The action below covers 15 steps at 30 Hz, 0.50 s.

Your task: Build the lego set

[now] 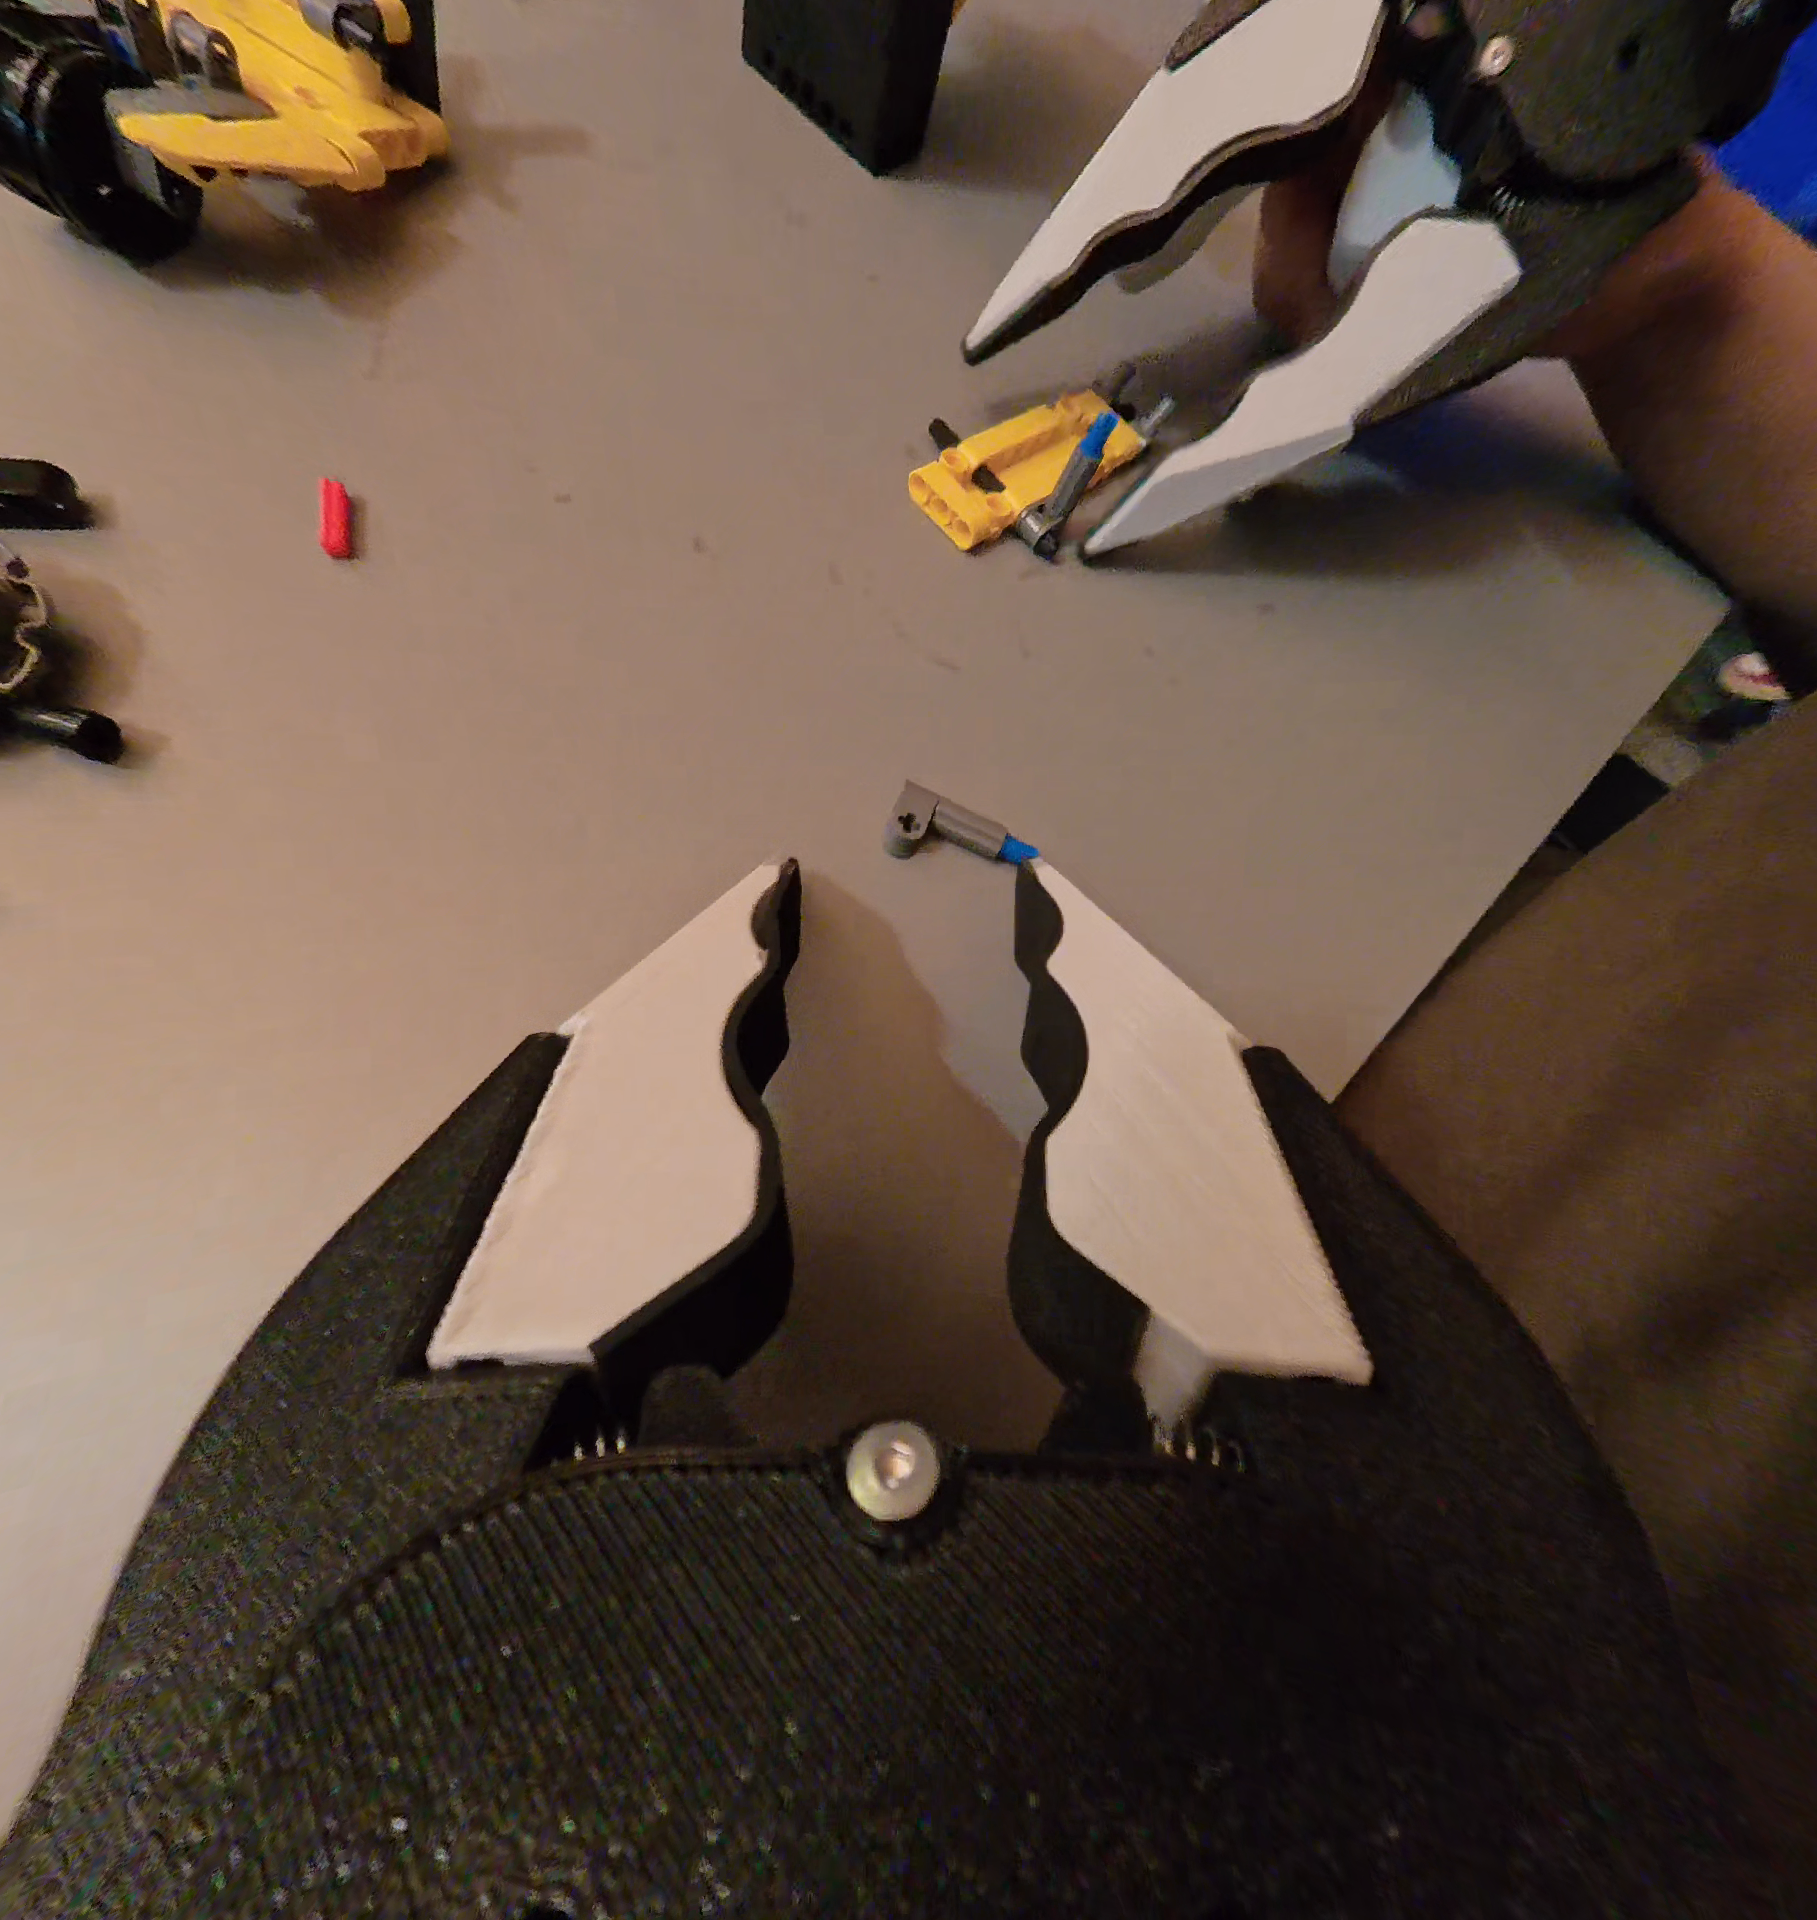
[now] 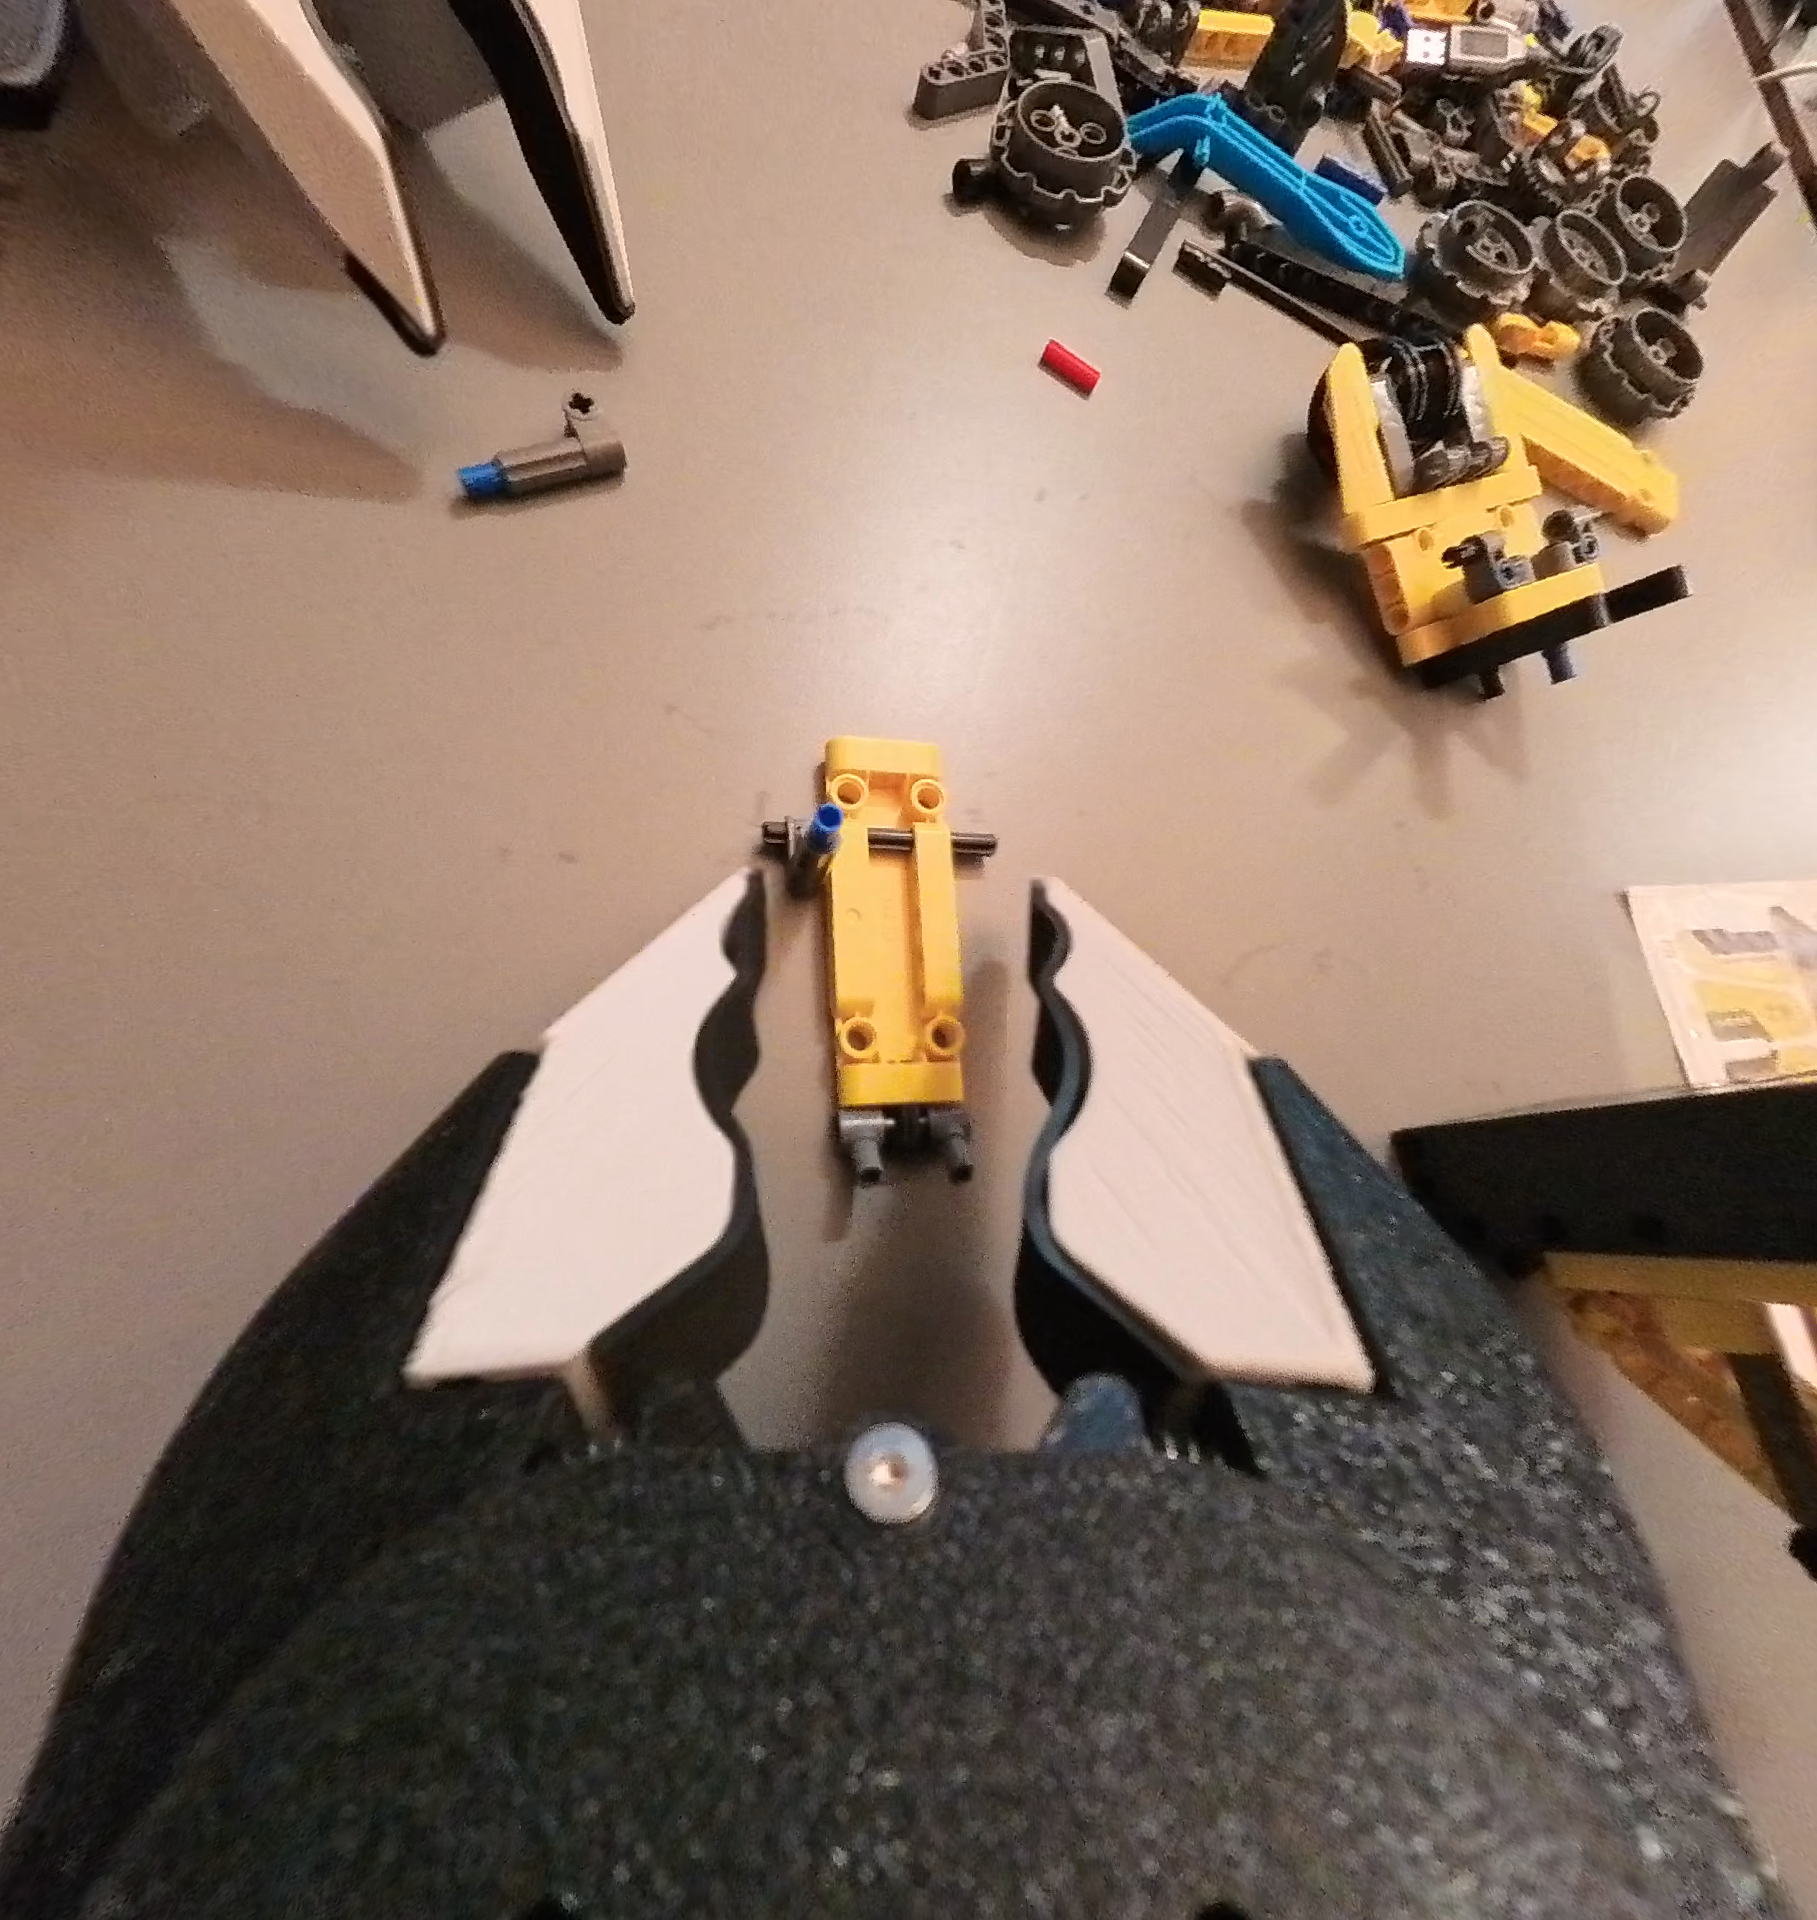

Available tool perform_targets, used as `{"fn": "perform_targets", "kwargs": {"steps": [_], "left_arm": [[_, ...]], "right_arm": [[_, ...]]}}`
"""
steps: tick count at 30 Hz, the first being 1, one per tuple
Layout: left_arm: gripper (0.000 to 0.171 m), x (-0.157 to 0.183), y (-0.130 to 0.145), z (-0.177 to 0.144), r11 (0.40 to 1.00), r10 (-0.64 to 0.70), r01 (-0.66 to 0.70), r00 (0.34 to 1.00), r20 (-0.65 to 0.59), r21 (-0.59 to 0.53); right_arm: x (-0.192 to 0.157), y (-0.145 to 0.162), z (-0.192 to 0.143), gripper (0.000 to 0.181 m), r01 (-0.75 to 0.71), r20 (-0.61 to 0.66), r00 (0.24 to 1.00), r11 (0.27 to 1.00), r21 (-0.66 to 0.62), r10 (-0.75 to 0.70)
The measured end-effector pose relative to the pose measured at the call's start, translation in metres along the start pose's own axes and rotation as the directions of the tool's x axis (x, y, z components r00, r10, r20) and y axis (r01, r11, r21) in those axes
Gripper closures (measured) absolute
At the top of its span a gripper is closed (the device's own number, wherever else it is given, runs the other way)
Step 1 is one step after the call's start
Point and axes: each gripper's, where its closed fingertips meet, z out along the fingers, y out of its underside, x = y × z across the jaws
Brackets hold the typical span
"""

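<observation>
My left gripper (image 1: 909,868) is open and empty, low over the grey table (image 1: 592,644). A small grey connector with a blue pin (image 1: 951,826) lies just past its right fingertip; it also shows in the right wrist view (image 2: 545,462). My right gripper (image 2: 891,883) is open and straddles a yellow panel piece (image 2: 893,956) with a black axle and a blue pin, without touching it. In the left wrist view the right gripper (image 1: 1029,447) hangs over that yellow piece (image 1: 1023,468).
A red pin (image 2: 1070,367) lies on the table, also in the left wrist view (image 1: 336,516). A yellow partly built model (image 2: 1444,520) and a pile of loose parts with wheels (image 2: 1403,156) sit at the right. A booklet (image 2: 1756,977) and a black block (image 1: 842,73) are near. My hands' fingertips stand some 12 cm from each other. My left tips are about 25 cm from the black block (image 1: 842,73), my right tips only 11 cm.
</observation>
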Motion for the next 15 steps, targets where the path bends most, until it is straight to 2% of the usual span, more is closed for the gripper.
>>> {"fn": "perform_targets", "kwargs": {"steps": [2, 9, 11, 15], "left_arm": [[0.133, 0.001, -0.004, -0.001, 0.999, -0.039, 0.040, 0.998, -0.040, 0.025], [0.131, 0.001, -0.021, -0.012, 0.982, -0.138, 0.155, 0.979, -0.150, 0.109], [0.131, -0.007, -0.036, -0.021, 0.971, -0.128, 0.150, 0.984, -0.128, 0.186], [0.131, -0.048, -0.069, -0.036, 0.928, -0.153, 0.135, 0.988, 0.024, 0.347]], "right_arm": [[-0.002, -0.001, -0.002, 0.121, -0.012, 0.021, 1.000, 1.000, 0.014, 0.011], [0.007, -0.024, -0.018, 0.118, -0.122, 0.042, 0.992, 0.978, 0.167, 0.116], [0.014, -0.035, -0.025, 0.118, -0.136, 0.018, 0.991, 0.963, 0.232, 0.135], [0.027, -0.054, -0.038, 0.123, -0.121, -0.076, 0.985, 0.928, 0.352, 0.157]]}}
